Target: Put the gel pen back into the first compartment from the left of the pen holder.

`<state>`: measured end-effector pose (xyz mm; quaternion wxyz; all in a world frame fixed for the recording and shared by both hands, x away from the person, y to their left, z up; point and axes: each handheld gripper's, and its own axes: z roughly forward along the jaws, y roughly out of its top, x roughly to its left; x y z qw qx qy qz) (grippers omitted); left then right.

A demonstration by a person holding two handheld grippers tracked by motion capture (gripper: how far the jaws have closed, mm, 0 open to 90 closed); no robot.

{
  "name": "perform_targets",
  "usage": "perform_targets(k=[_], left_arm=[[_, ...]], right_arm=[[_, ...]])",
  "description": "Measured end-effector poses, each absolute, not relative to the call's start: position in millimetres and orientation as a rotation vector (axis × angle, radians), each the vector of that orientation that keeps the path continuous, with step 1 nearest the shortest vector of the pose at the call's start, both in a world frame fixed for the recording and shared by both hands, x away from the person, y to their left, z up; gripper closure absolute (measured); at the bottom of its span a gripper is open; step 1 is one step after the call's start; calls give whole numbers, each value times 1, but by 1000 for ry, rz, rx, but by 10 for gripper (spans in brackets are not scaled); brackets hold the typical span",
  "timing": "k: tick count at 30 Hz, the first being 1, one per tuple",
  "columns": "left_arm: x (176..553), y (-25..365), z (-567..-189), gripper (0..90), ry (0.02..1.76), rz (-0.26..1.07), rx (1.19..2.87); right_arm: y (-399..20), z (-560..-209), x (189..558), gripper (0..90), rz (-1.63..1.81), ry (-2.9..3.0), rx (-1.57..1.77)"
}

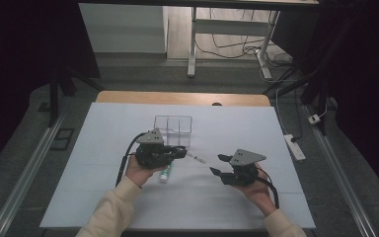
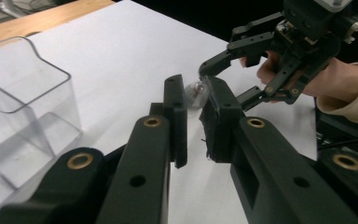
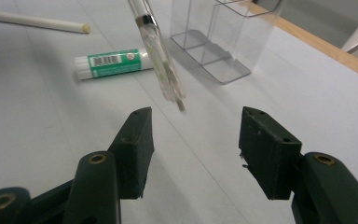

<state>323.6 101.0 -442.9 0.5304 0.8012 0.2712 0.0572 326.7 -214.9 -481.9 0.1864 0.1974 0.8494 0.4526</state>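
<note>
A clear pen (image 3: 161,60) is clamped between the narrowed jaws of the left gripper (image 1: 180,152) and is held above the white table (image 1: 103,192), its tip directed toward the right gripper (image 1: 219,165). The right gripper's jaws are spread wide with nothing between them, just short of the pen's tip. A clear plastic organizer (image 1: 172,126) is seen standing just beyond the left gripper. A green-labelled glue stick (image 3: 109,64) is lying on the table under the left hand (image 1: 135,171), and a white pencil (image 3: 35,21) is seen farther off
</note>
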Motion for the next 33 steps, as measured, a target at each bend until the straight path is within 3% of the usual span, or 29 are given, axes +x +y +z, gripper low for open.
perform_targets(k=[20, 33], left_arm=[[323, 118, -434, 801, 690, 196, 1896], [322, 137, -427, 801, 730, 250, 1864]], right_arm=[[-235, -486, 325, 432, 1277, 2376, 628], [-245, -491, 323, 373, 1255, 2379, 689]])
